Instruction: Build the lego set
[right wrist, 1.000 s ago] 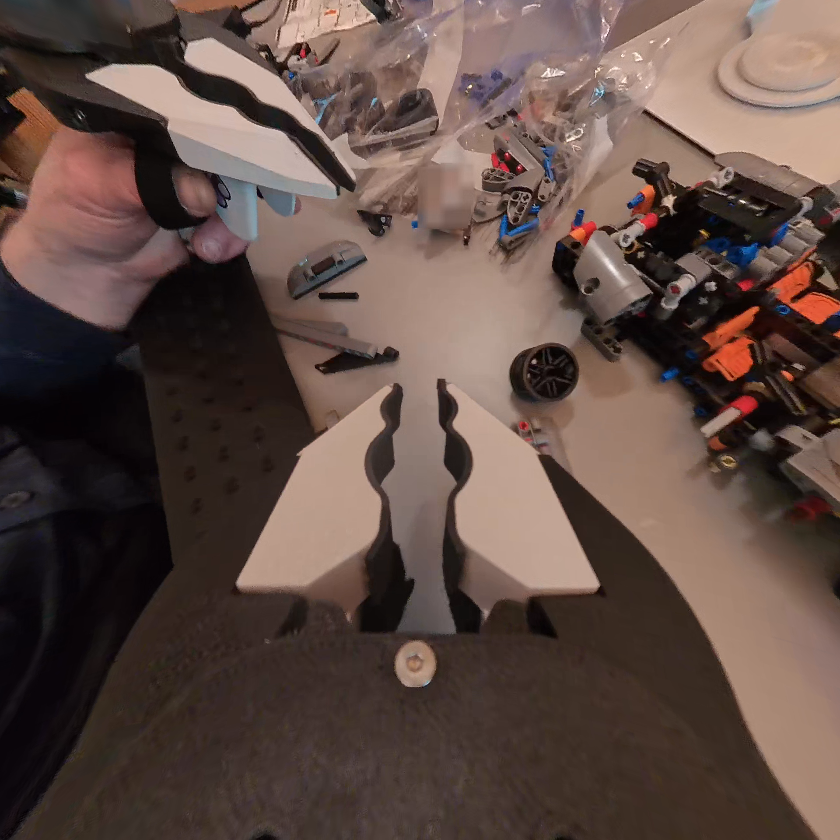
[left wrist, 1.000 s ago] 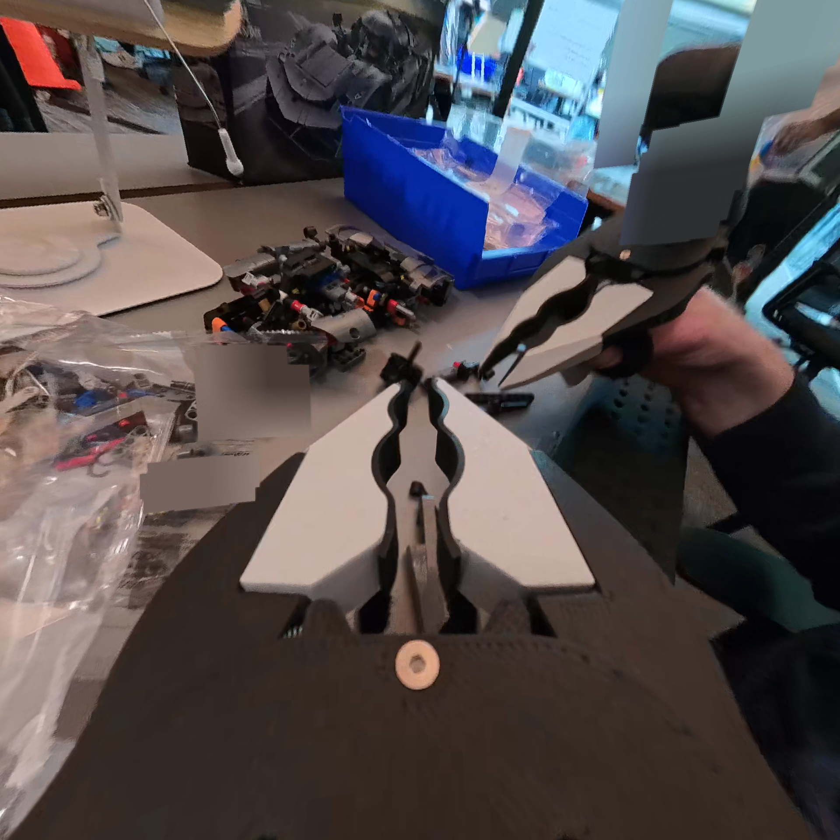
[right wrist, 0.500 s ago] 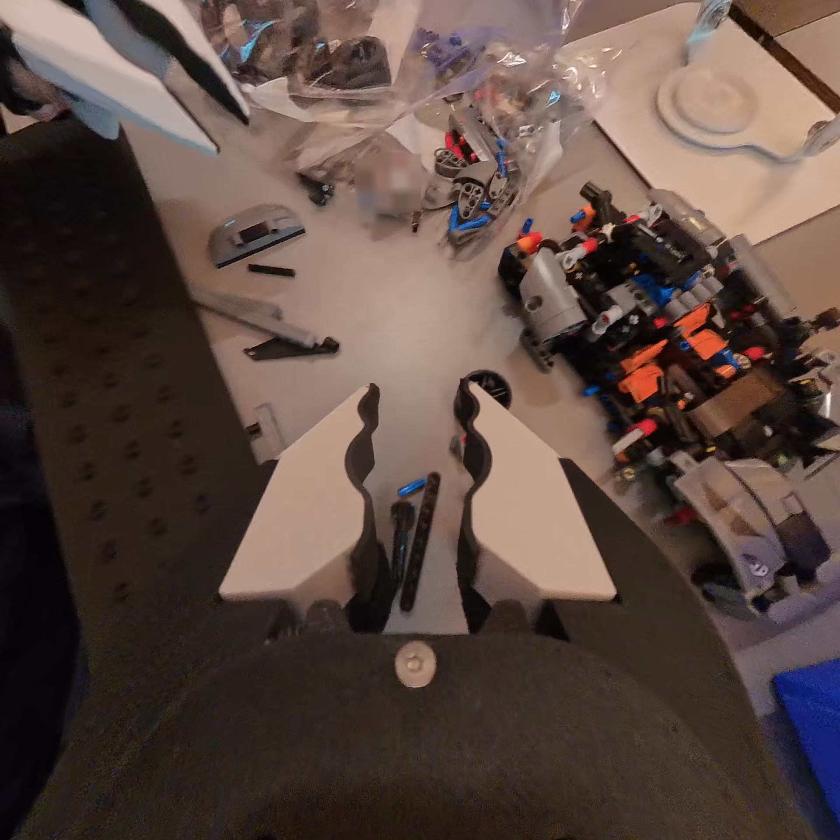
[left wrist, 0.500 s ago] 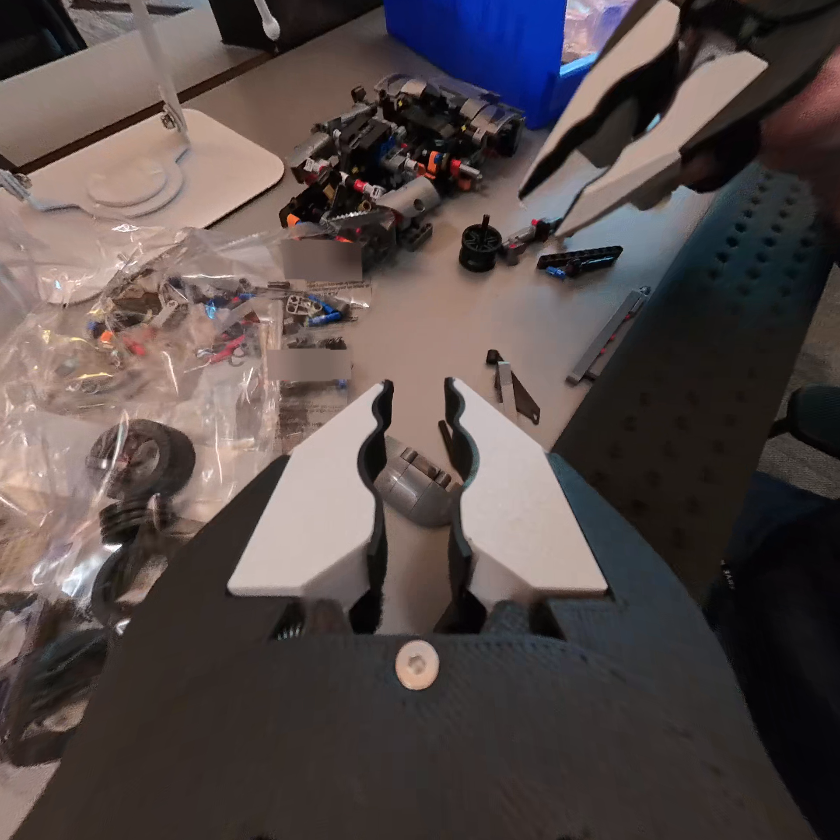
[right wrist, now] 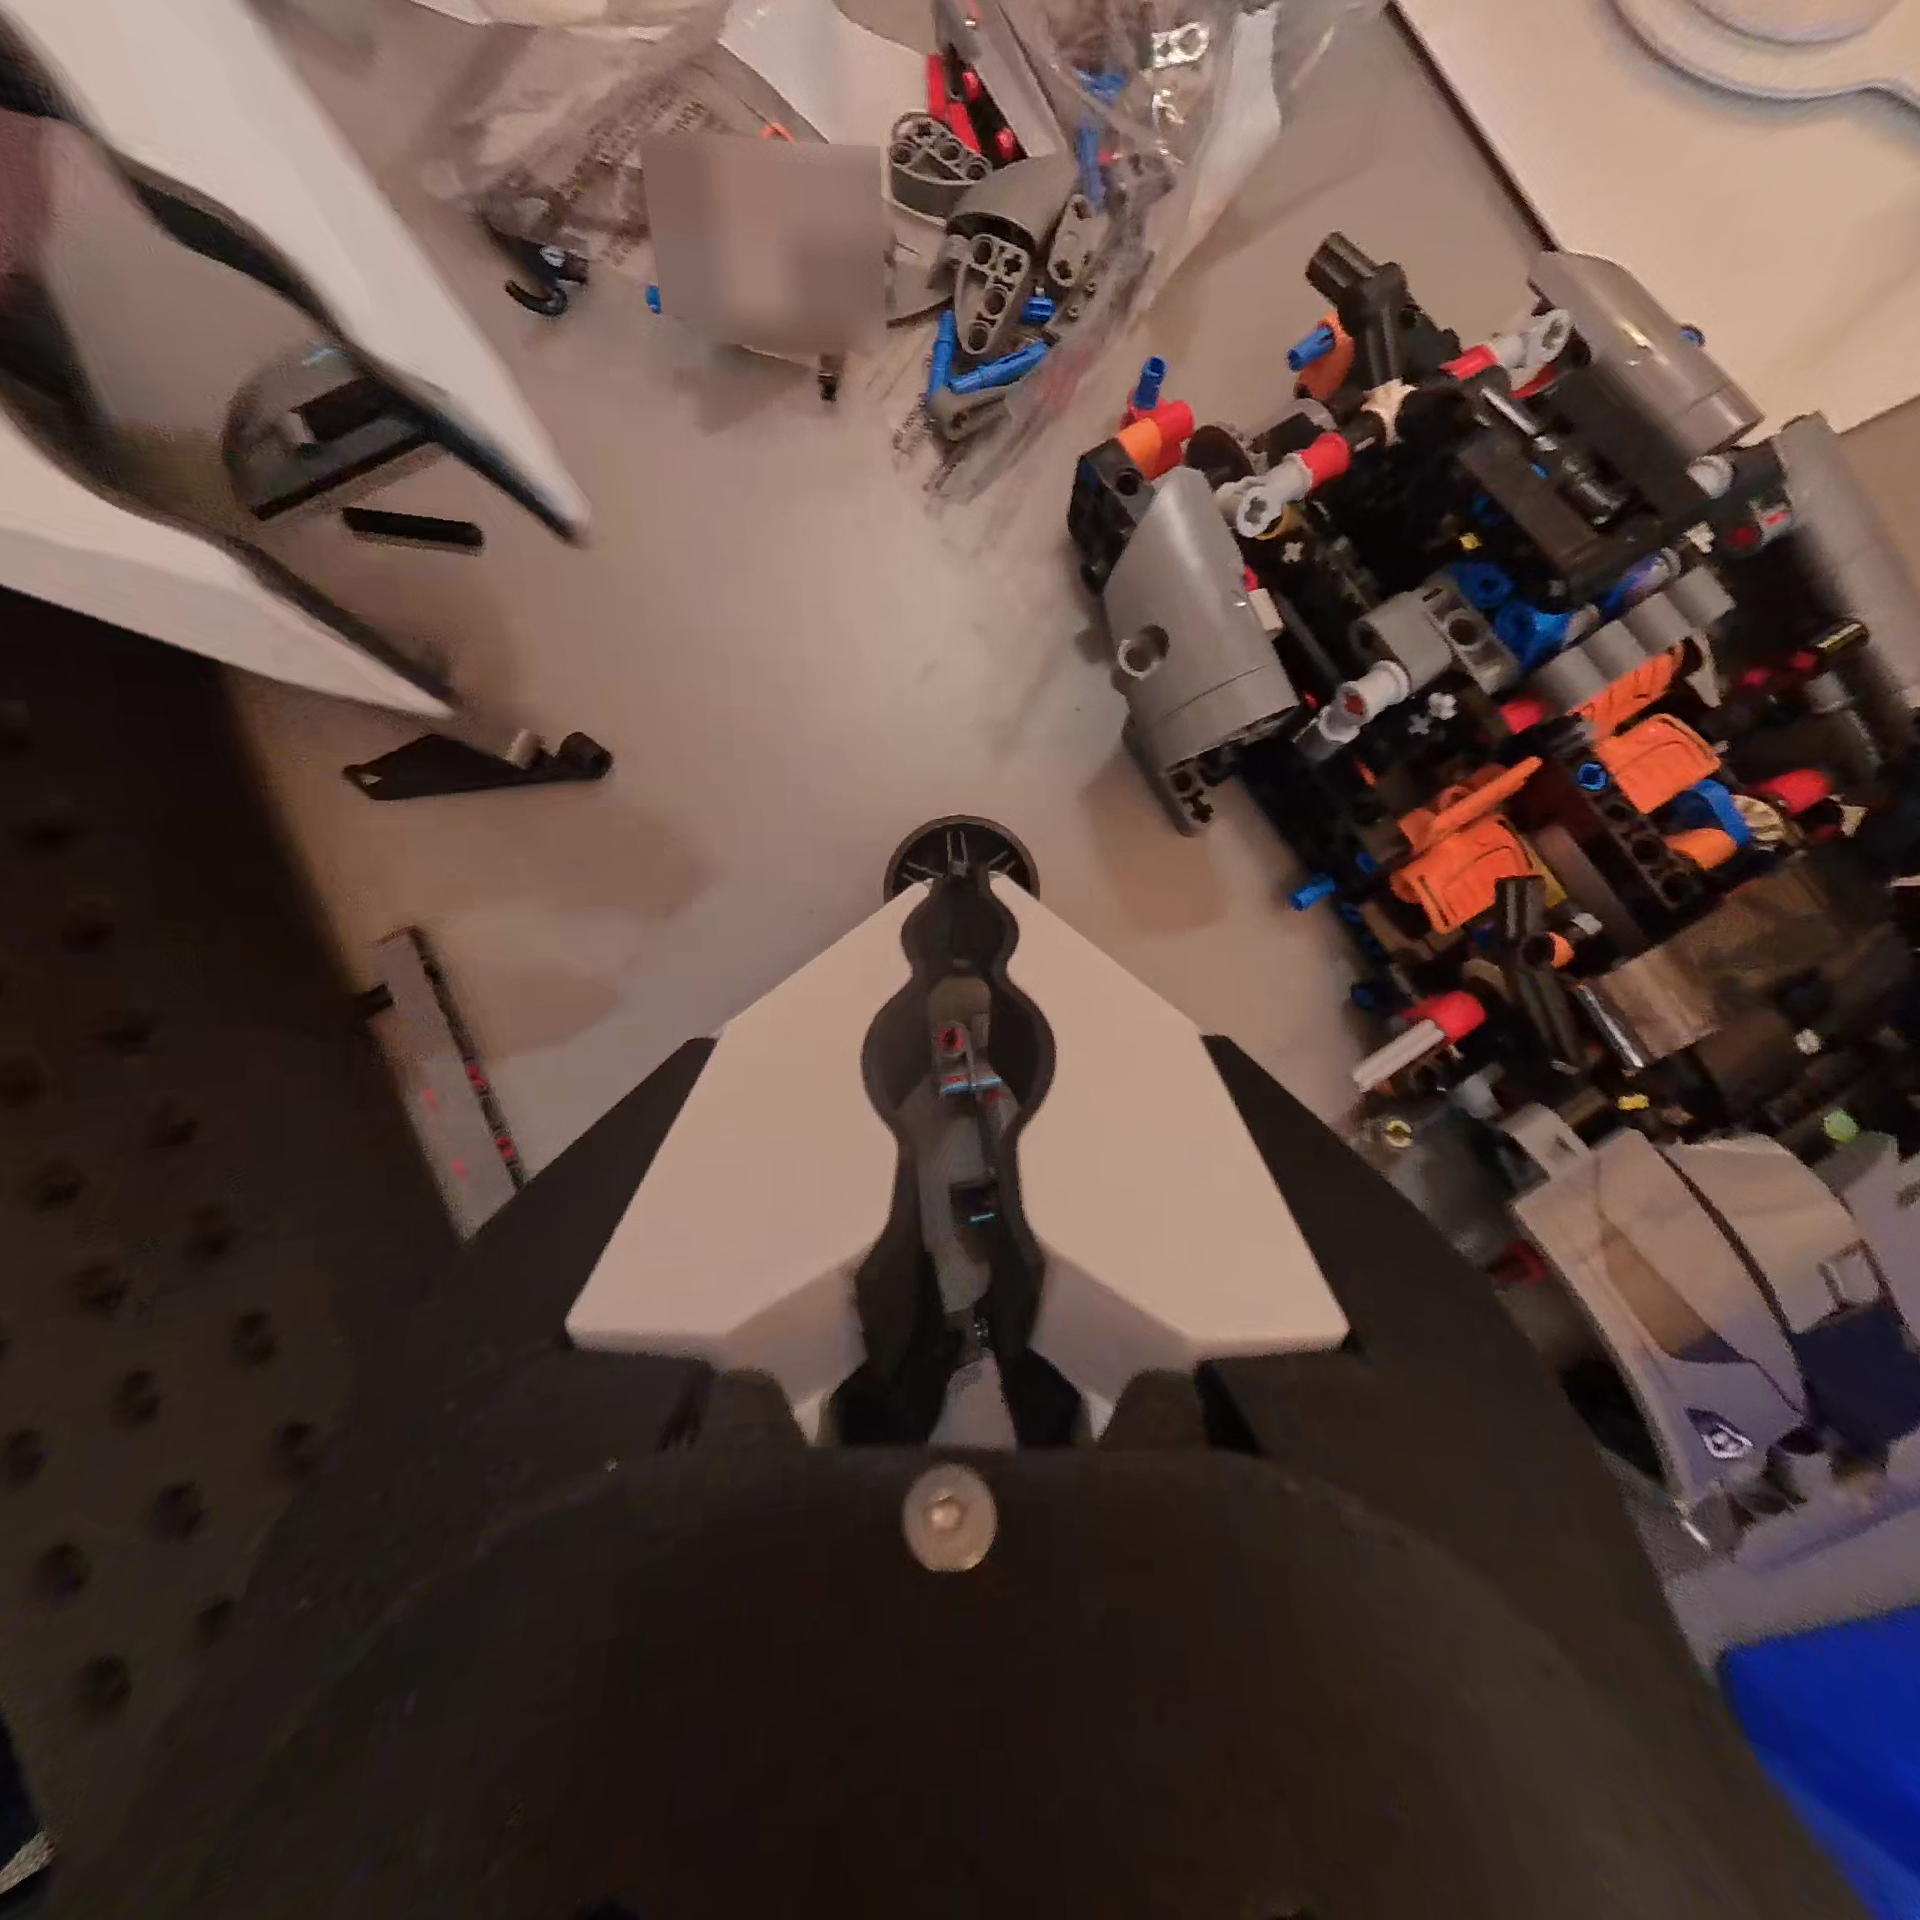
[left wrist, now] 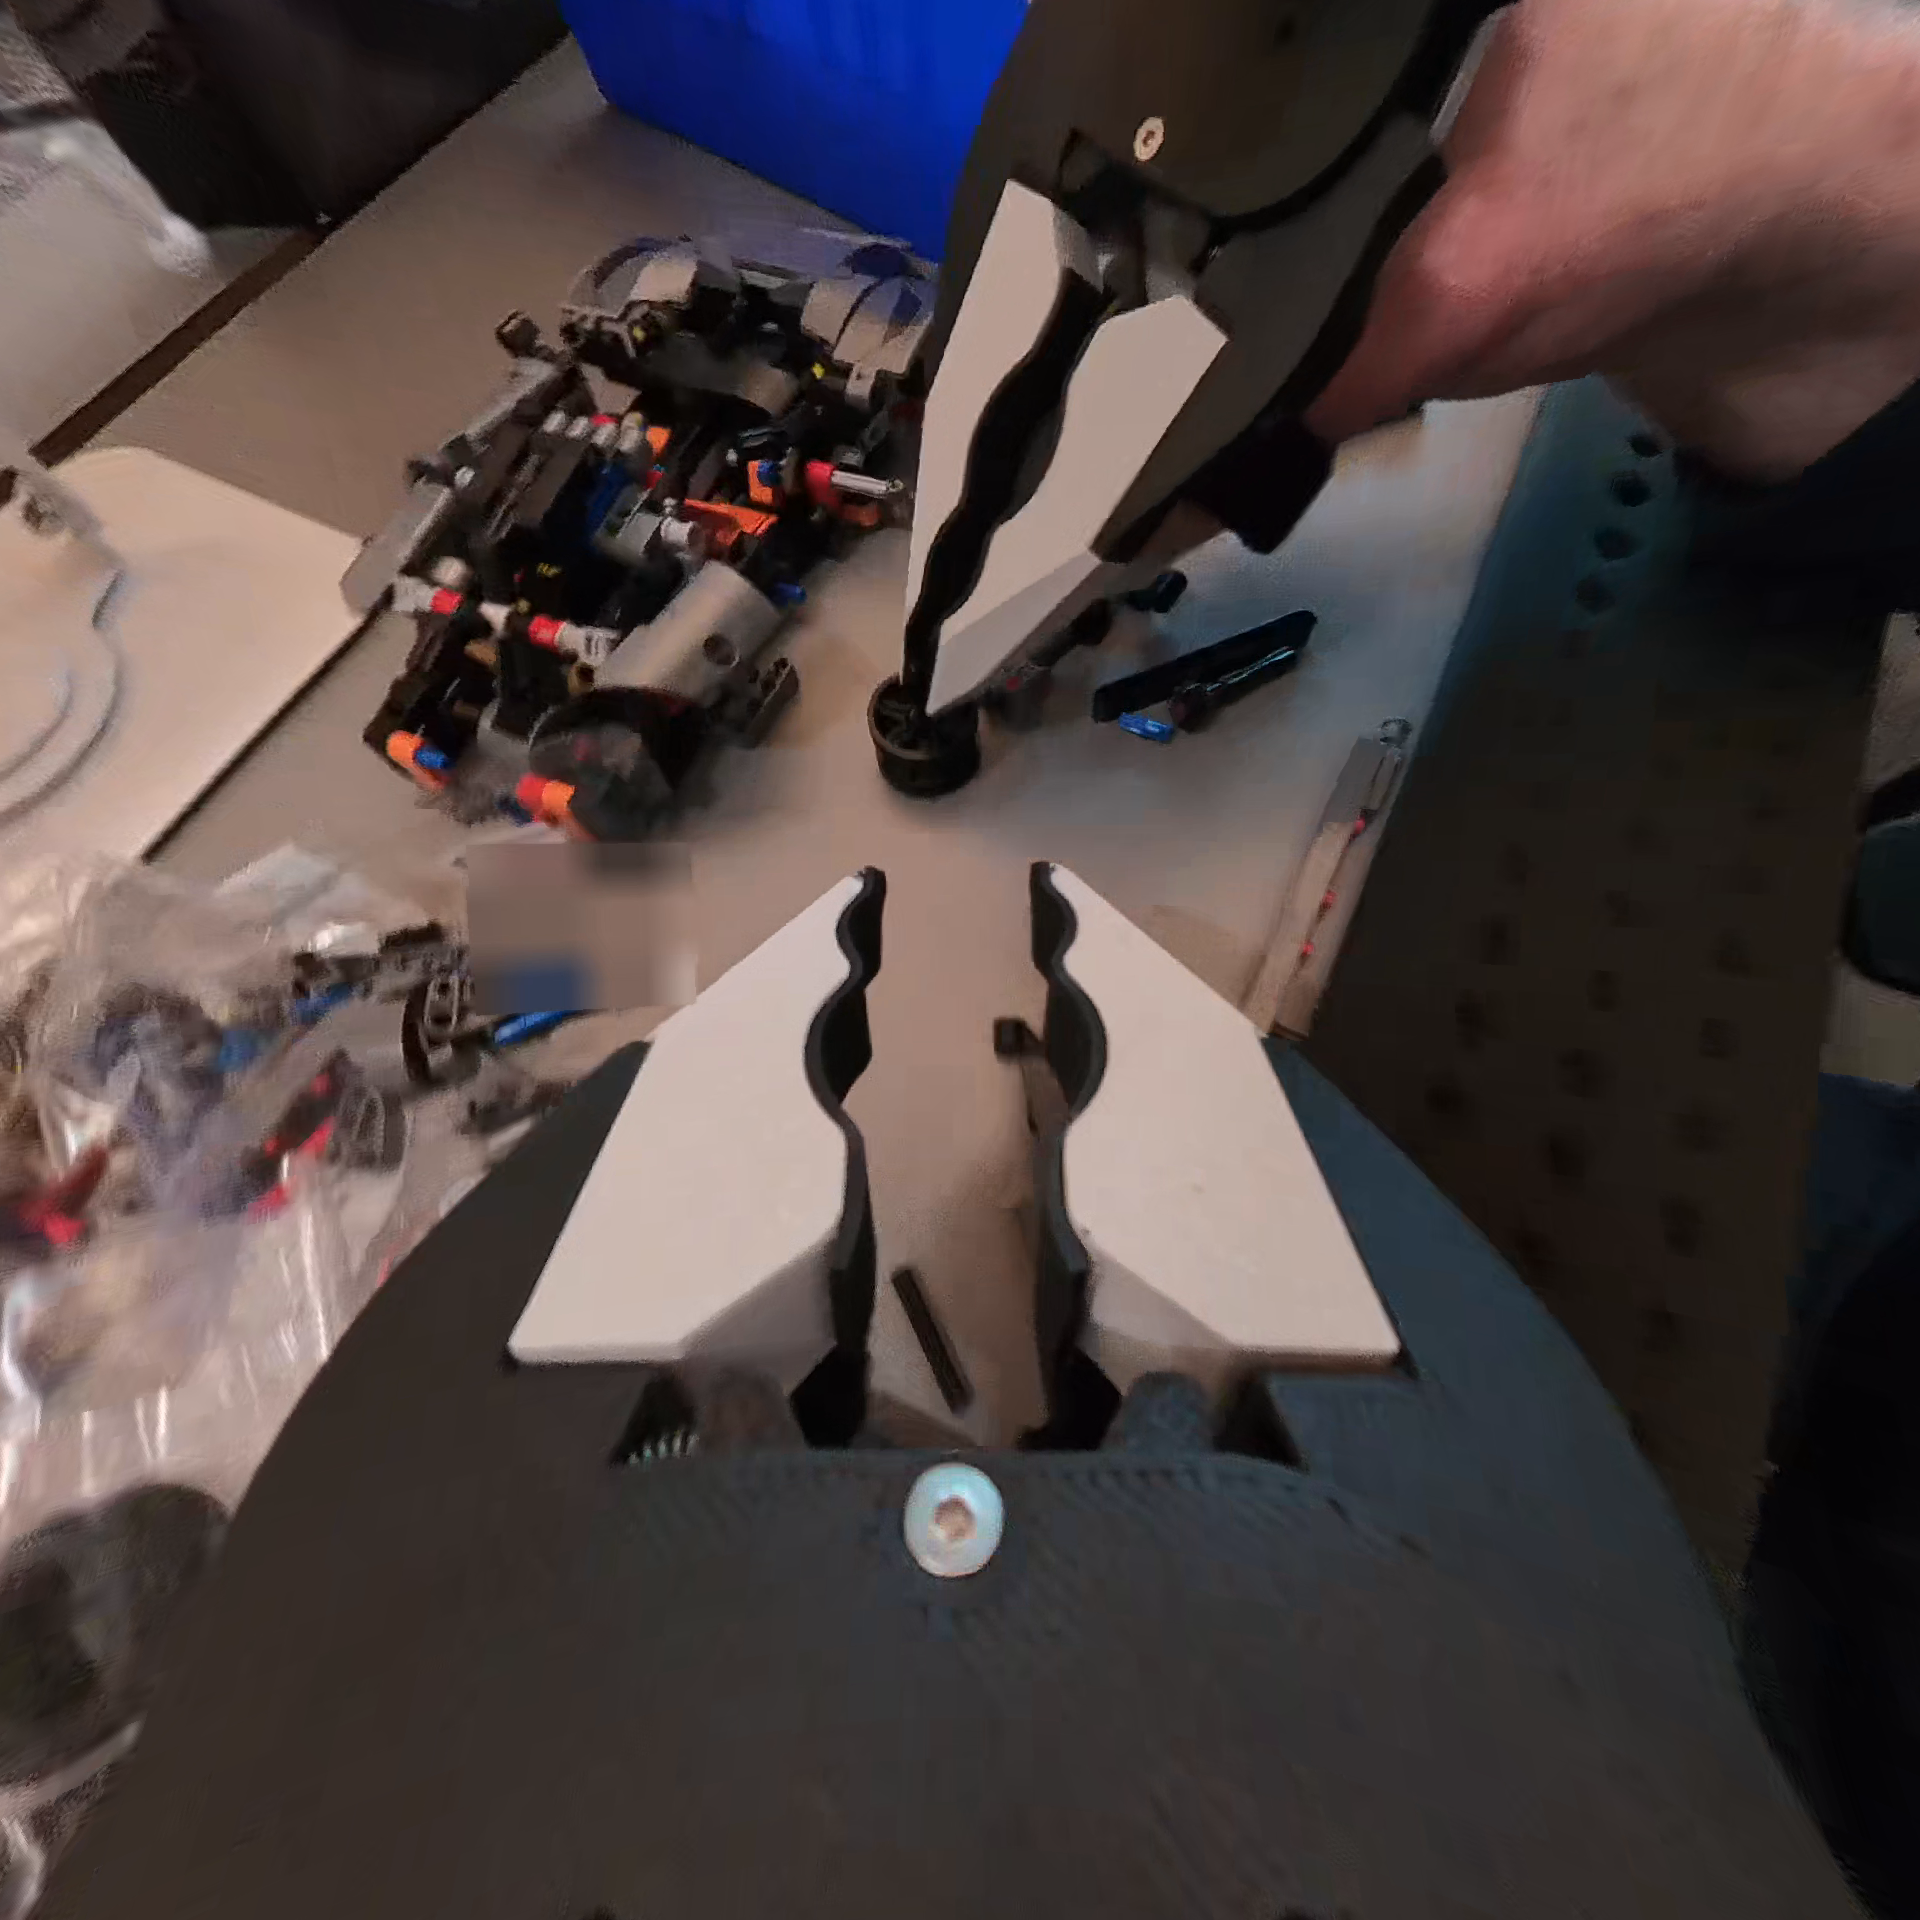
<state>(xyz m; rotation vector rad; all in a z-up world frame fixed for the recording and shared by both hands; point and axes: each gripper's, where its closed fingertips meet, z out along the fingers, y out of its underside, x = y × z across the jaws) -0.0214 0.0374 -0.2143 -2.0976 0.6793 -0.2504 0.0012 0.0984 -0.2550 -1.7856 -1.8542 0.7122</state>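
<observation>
The partly built lego car (left wrist: 623, 582), black and grey with orange, red and blue parts, lies on the grey table; it also shows in the right wrist view (right wrist: 1455, 675). A black wheel rim (left wrist: 925, 738) stands just right of the car. My right gripper (right wrist: 961, 888) points down onto the wheel rim (right wrist: 961, 847) and is shut on it; it also shows in the left wrist view (left wrist: 920, 701). My left gripper (left wrist: 954, 878) is open and empty, hovering above the table short of the wheel. It is blurred at upper left of the right wrist view (right wrist: 509, 618).
Clear bags of loose parts (left wrist: 208, 1039) lie left. A blue bin (left wrist: 810, 104) stands behind the car. A black beam (left wrist: 1205, 665), a long grey piece (left wrist: 1361, 790), a grey curved panel (right wrist: 312, 436) and a black angled piece (right wrist: 478, 764) lie near a dark perforated mat (right wrist: 156, 1143). Some 8 centimeters of space lies between my two pairs of fingers.
My right gripper has come down over the wheel rim and closed on it. My left gripper has moved forward toward the car, past the grey curved panel, and stays open.
</observation>
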